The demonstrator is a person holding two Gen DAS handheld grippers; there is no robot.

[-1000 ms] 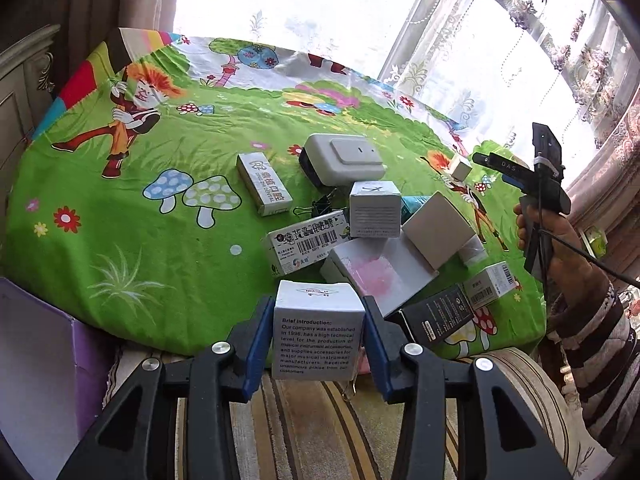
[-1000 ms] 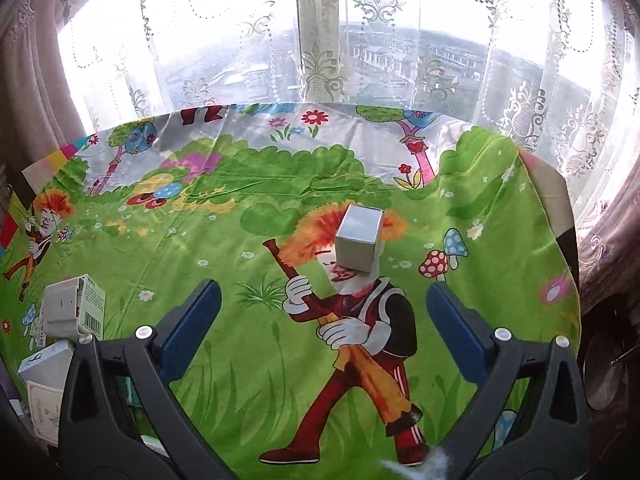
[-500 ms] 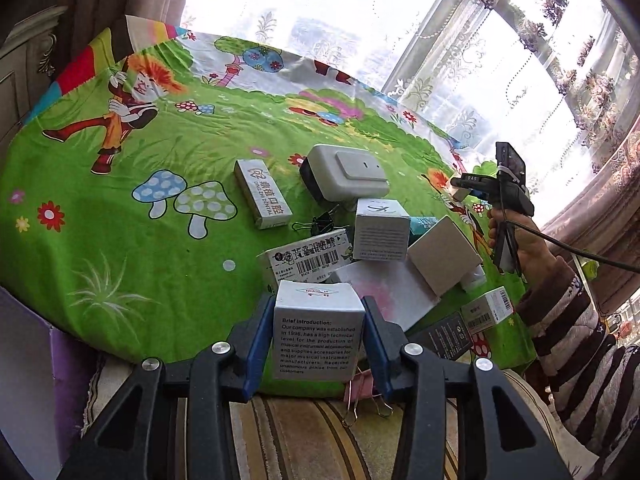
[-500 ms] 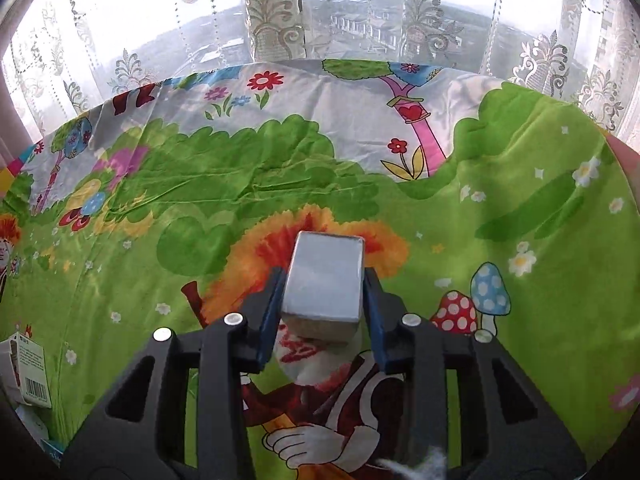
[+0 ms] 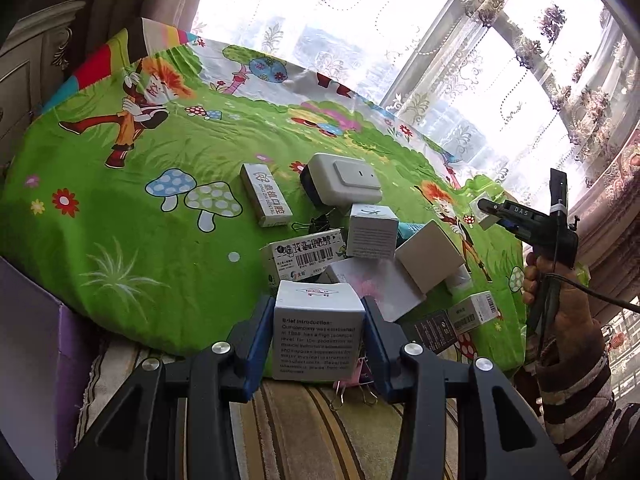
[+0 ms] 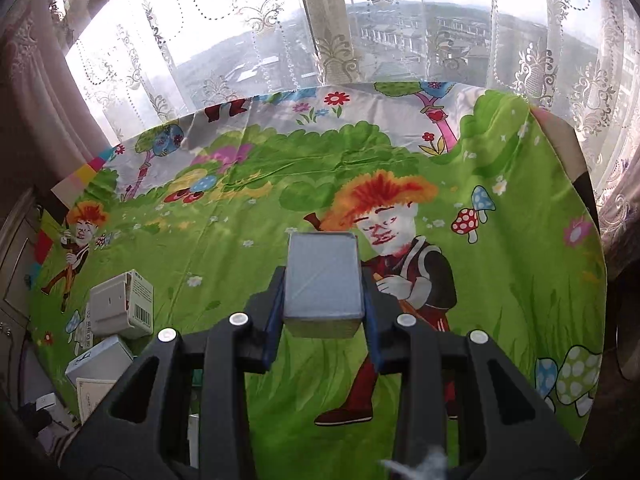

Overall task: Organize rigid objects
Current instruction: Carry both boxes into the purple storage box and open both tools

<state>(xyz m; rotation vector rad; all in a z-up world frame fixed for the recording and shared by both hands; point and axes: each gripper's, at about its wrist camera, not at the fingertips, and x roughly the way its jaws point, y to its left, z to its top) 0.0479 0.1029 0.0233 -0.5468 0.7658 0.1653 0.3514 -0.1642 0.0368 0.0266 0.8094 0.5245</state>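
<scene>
My left gripper (image 5: 319, 342) is shut on a white printed cube box (image 5: 319, 330), held over the near edge of the green cartoon cloth (image 5: 120, 208). Beyond it lies a pile of boxes: a barcode box (image 5: 304, 254), a white cube (image 5: 372, 232), a tan box (image 5: 430, 256) and a grey device (image 5: 344, 178). My right gripper (image 6: 323, 292) is shut on a small grey box (image 6: 323, 280), lifted above the cloth (image 6: 240, 280). The same gripper (image 5: 486, 212) with its box shows at the right of the left wrist view, held by a hand (image 5: 568, 300).
A long white box (image 5: 266, 194) lies apart to the left of the pile, with black binder clips (image 5: 320, 220) beside it. Lace curtains and a window (image 6: 320, 32) back the table. A purple box (image 5: 36, 340) stands at the near left. Several boxes (image 6: 116, 312) sit at the left of the right wrist view.
My right gripper went from open, short of the small grey box, to shut on it, and has lifted it off the cloth. The left gripper kept its hold and barely moved.
</scene>
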